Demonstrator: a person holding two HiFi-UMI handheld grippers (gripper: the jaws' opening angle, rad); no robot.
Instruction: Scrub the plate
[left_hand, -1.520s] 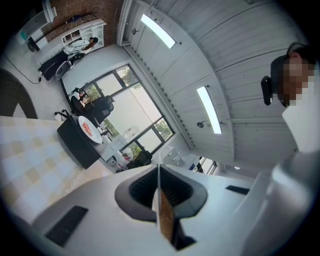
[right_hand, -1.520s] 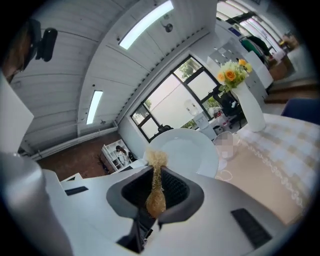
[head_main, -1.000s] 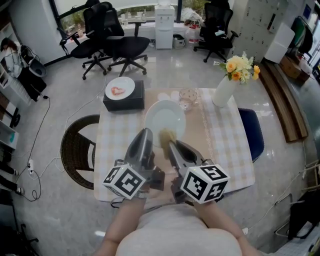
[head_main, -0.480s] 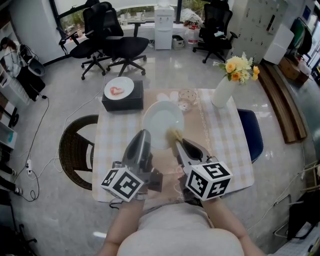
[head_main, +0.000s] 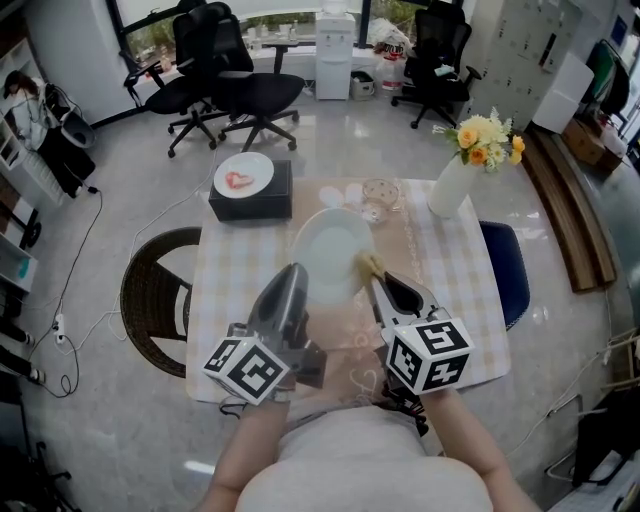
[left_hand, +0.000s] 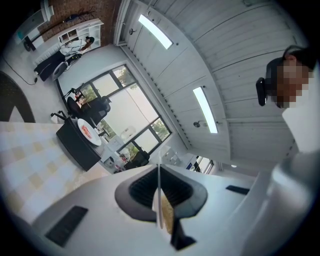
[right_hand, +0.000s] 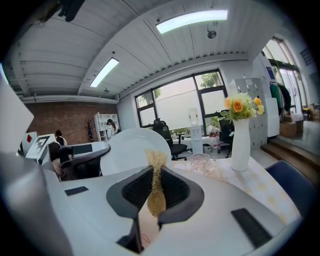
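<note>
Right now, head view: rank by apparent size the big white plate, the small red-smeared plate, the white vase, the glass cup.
1. big round white plate
2. small white plate with red smear and tall white vase: about alike, not ranked
3. clear glass cup

On the checked surface, a black box at 11 o'clock carries a red-smeared dish; glass at 12, vase of flowers at 1; wicker chair at 9, blue chair at 3.
</note>
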